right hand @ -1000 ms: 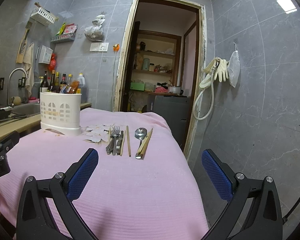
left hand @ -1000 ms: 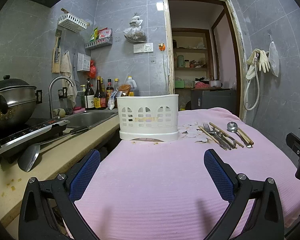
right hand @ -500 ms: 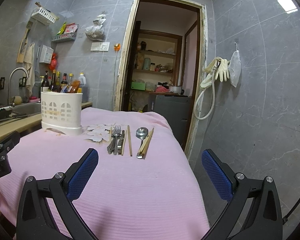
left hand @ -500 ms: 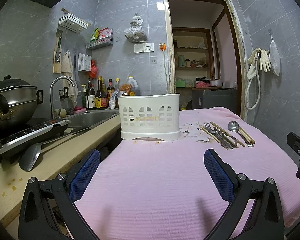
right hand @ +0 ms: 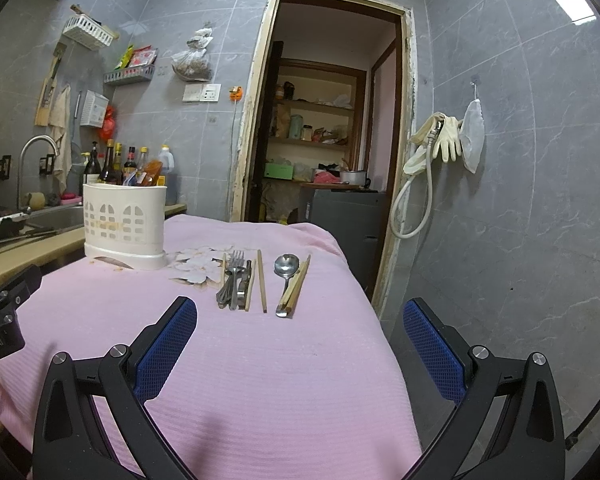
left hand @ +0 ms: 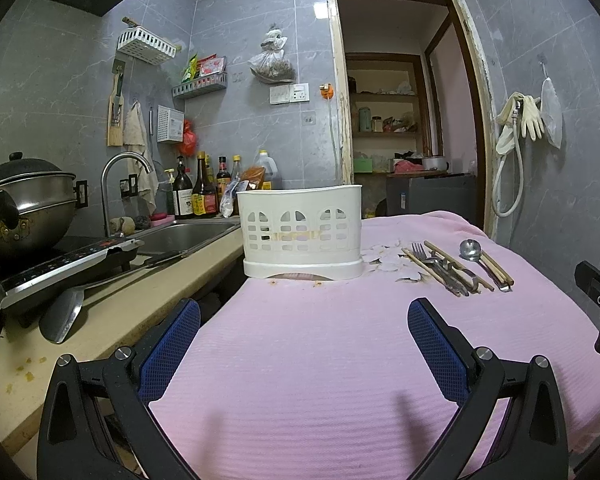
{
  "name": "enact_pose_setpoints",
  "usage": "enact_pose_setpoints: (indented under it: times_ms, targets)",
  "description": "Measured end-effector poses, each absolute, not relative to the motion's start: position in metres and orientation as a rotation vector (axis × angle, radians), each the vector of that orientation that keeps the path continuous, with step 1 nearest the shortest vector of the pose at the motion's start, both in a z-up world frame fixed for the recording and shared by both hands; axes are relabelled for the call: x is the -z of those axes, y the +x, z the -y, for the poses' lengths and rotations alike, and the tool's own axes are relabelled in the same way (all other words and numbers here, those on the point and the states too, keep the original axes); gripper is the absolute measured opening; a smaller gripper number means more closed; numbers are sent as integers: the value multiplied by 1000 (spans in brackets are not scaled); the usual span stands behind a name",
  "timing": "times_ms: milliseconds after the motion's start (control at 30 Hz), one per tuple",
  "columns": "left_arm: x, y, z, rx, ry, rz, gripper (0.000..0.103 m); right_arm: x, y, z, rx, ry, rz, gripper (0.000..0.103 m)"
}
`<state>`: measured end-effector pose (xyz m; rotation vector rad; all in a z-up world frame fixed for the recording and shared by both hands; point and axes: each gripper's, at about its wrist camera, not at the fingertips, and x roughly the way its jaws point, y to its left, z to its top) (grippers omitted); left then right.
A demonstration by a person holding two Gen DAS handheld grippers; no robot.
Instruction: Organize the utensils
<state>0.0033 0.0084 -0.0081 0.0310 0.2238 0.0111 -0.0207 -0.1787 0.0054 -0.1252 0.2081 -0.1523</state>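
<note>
Right, your left gripper [left hand: 304, 324] and right gripper [right hand: 300, 322] hang wide open, empty, over the pink cloth [right hand: 260, 368], forks [right hand: 233, 278] beside white caddy [right hand: 124, 226], grey-tiled kitchen.

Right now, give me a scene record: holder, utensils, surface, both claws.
holder: white utensil caddy, upright on pink cloth
utensils: forks, spoon, chopsticks flat on cloth, right of caddy
left claw: open, holding nothing
right claw: open, holding nothing, short of utensils
task status: nothing visible in caddy yet
</note>
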Motion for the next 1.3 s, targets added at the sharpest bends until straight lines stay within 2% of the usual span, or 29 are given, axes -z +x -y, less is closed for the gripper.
enact_pose_setpoints:
  times_ms: [300,667,867,1200,1300]
  targets:
    - [1,18,-8,17,41,-231,102,-5,-8,183,137,-116,-222,103]
    - [-53,89,13,206,98,-227,102,-46,40,221,109,-213,-141,103]
    - [-59,146,43,321,124,-375,102,-60,102,248,20,-221,-283,103]
    - [-35,213,92,408,221,-562,102,-50,178,284,-46,-161,-476,103]
    - [-28,232,99,438,205,-603,101,-45,200,289,-110,-134,-532,98]
